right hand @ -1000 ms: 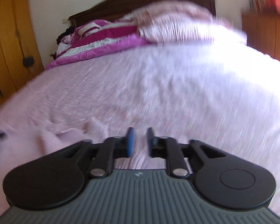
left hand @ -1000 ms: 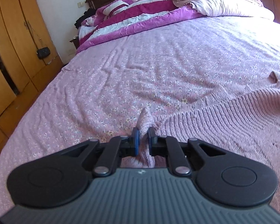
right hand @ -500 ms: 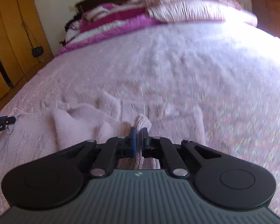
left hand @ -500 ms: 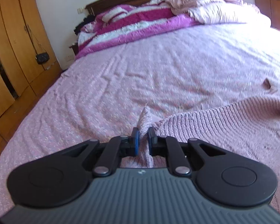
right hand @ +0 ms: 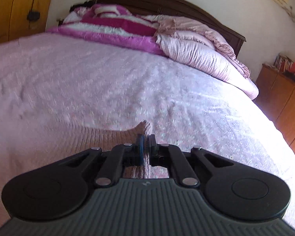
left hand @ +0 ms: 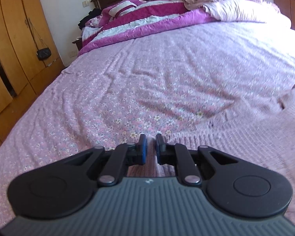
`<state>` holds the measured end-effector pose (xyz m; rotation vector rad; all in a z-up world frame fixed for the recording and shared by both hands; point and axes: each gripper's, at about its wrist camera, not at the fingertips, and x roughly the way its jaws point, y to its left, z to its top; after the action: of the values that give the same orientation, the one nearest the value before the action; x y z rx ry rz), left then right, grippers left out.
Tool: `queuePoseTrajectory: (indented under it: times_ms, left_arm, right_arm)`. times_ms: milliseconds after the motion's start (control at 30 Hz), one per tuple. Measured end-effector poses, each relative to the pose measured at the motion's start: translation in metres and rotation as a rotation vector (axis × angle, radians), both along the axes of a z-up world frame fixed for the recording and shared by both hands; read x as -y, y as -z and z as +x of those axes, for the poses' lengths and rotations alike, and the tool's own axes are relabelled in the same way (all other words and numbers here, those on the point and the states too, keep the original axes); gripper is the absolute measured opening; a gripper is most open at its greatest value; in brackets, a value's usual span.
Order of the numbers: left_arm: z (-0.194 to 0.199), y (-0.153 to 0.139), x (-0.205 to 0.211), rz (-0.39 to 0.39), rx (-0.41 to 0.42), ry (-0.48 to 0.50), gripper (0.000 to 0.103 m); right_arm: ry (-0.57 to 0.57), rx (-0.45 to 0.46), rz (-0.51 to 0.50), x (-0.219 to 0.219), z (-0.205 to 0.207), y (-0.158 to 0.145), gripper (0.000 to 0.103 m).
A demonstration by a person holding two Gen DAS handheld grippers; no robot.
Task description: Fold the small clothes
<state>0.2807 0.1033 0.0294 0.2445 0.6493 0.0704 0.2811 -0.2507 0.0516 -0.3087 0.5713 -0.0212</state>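
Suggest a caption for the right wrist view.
Right gripper pinches a pink knit garment on a floral bedsheet.

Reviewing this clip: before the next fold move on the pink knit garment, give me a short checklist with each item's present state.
1. Right gripper pinching a corner of the pink knit garment: ok, fabric sits between the closed pads.
2. Left gripper gripping the garment's edge: cannot tell; the jaws are nearly closed with knit between them, but contact is unclear.
3. Garment lying flat between the grippers: cannot tell, blurred; a raised fold shows at its far right.
4. Floral bedsheet ahead free of clutter: ok, though wrinkled.
5. Folded quilts clear of the work area: ok, they sit at the headboard end.
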Motion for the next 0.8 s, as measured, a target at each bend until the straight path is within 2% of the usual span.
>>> queuePoseTrajectory:
  times_ms: [100,133,167,267,333,433,500,567,600,700,800]
  left_arm:
    - [0.005,0.001,-0.009,-0.009,-0.015,-0.022,0.014]
    - [0.005,0.000,-0.014,-0.026,-0.023,-0.027,0.020]
    - [0.005,-0.002,-0.020,-0.046,-0.025,-0.033,0.030]
    - [-0.001,-0.012,-0.038,-0.095,-0.006,-0.062,0.049]
    - [-0.008,-0.019,-0.048,-0.138,0.007,-0.064,0.050]
    - [-0.014,-0.029,-0.055,-0.170,0.005,-0.054,0.050]
    - [-0.020,-0.033,-0.054,-0.177,-0.002,-0.031,0.056]
    - [-0.026,-0.032,-0.050,-0.183,-0.015,0.008,0.064]
    - [-0.029,-0.031,-0.047,-0.182,-0.019,0.024,0.064]
    - [-0.032,-0.021,-0.040,-0.155,-0.039,0.032,0.064]
    - [-0.028,-0.005,-0.037,-0.112,-0.071,-0.018,0.064]
  right_arm:
    - [0.017,-0.052,-0.069,0.000,0.013,0.027,0.005]
    - [0.016,-0.079,-0.072,0.001,0.015,0.035,0.005]
    - [0.019,-0.081,-0.077,0.001,0.016,0.037,0.005]
    - [0.025,-0.090,-0.046,0.003,0.016,0.032,0.006]
    - [0.035,-0.088,-0.008,0.006,0.011,0.023,0.008]
    - [0.043,-0.082,0.087,0.016,-0.004,0.009,0.016]
    - [0.050,-0.080,0.140,0.021,-0.016,0.002,0.032]
    - [0.046,-0.065,0.182,0.024,-0.035,-0.004,0.043]
    - [0.038,-0.060,0.199,0.025,-0.046,-0.006,0.049]
    - [0.023,-0.044,0.231,0.026,-0.074,-0.009,0.054]
    - [0.029,-0.043,0.210,0.025,-0.097,-0.001,0.055]
